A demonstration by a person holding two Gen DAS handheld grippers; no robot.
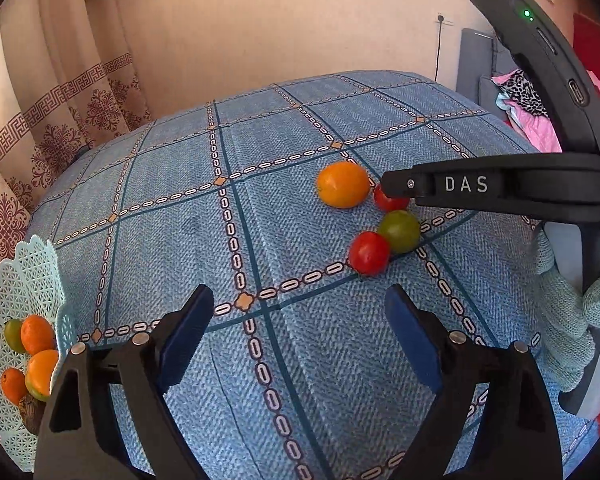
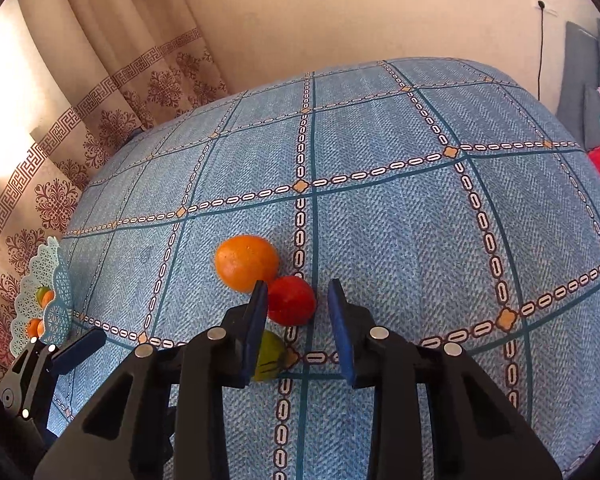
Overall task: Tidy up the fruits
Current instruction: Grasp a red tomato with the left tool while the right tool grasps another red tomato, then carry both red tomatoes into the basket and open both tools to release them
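While the right tool (image 2: 298,308) stands open around the far red tomato (image 2: 291,300), its pads flank the fruit without visibly pressing it; the orange (image 2: 246,262) touches that tomato on the left and a green fruit (image 2: 270,356) lies just under the left pad. Judgement: close slowly and centred, so the left pad slips between tomato and orange rather than nudging either, then lift straight up before carrying. Squeeze lightly; tomato skin likely bruises. Second red tomato (image 1: 369,253) lies beside the green fruit on the blue checked surface (image 1: 300,360). Left tool (image 1: 300,328) hangs open, holding nothing, near the basket (image 1: 24,280) already containing several fruits.
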